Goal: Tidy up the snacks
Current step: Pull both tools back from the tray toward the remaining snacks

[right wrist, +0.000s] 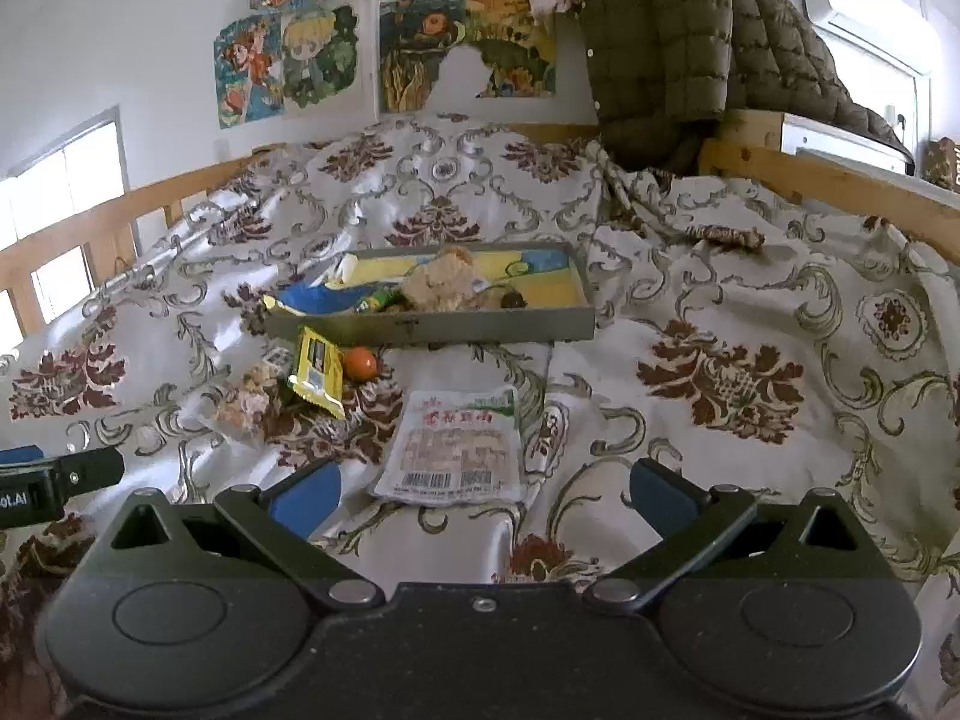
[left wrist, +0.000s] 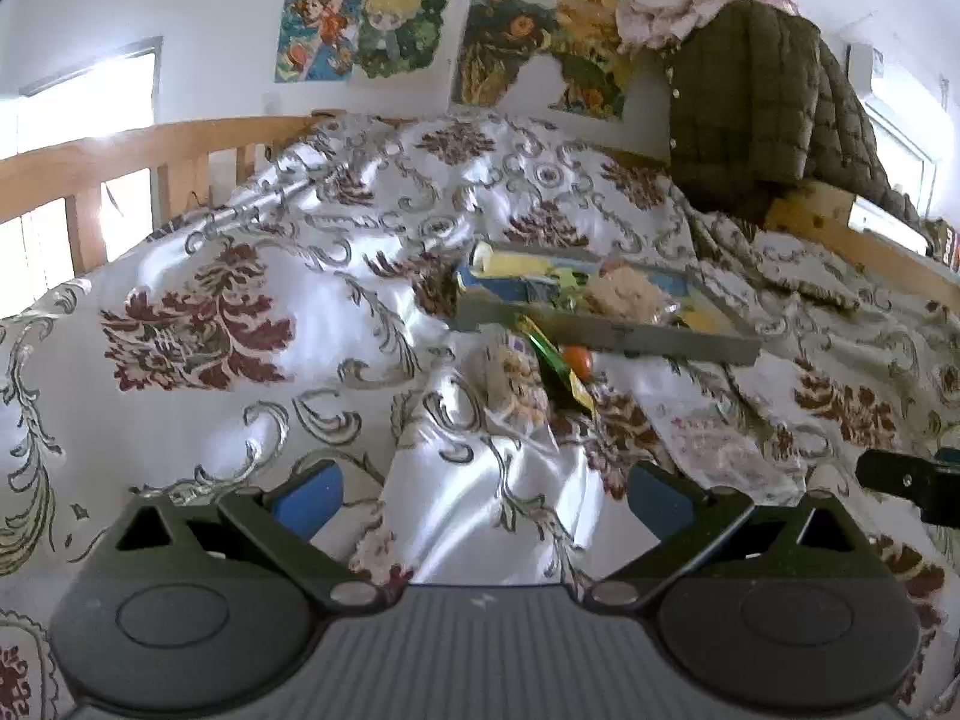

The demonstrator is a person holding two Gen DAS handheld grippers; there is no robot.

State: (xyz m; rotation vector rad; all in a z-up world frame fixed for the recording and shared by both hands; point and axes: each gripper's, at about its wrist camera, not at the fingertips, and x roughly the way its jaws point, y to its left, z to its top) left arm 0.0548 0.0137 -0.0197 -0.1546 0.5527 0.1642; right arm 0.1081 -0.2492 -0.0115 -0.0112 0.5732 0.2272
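A grey tray (right wrist: 492, 327) (left wrist: 660, 347) lies on the patterned bedspread, holding a blue packet (right wrist: 327, 297), a clear bag of pale puffs (right wrist: 441, 285) and other snacks. In front of it lie a yellow packet (right wrist: 318, 372), a small orange ball-shaped snack (right wrist: 360, 363) (left wrist: 577, 359), a clear bag of pale snacks (right wrist: 243, 402) (left wrist: 516, 381) and a flat white pouch with red print (right wrist: 456, 447) (left wrist: 714, 444). My right gripper (right wrist: 480, 495) is open, hanging just short of the white pouch. My left gripper (left wrist: 483, 495) is open over bare bedspread, short of the snacks.
The bedspread (right wrist: 720, 360) is rumpled, with folds around the tray. A wooden bed rail (left wrist: 120, 150) runs along the left and another (right wrist: 840, 180) at the right. An olive quilted jacket (right wrist: 660, 48) hangs over the far corner. Posters cover the wall.
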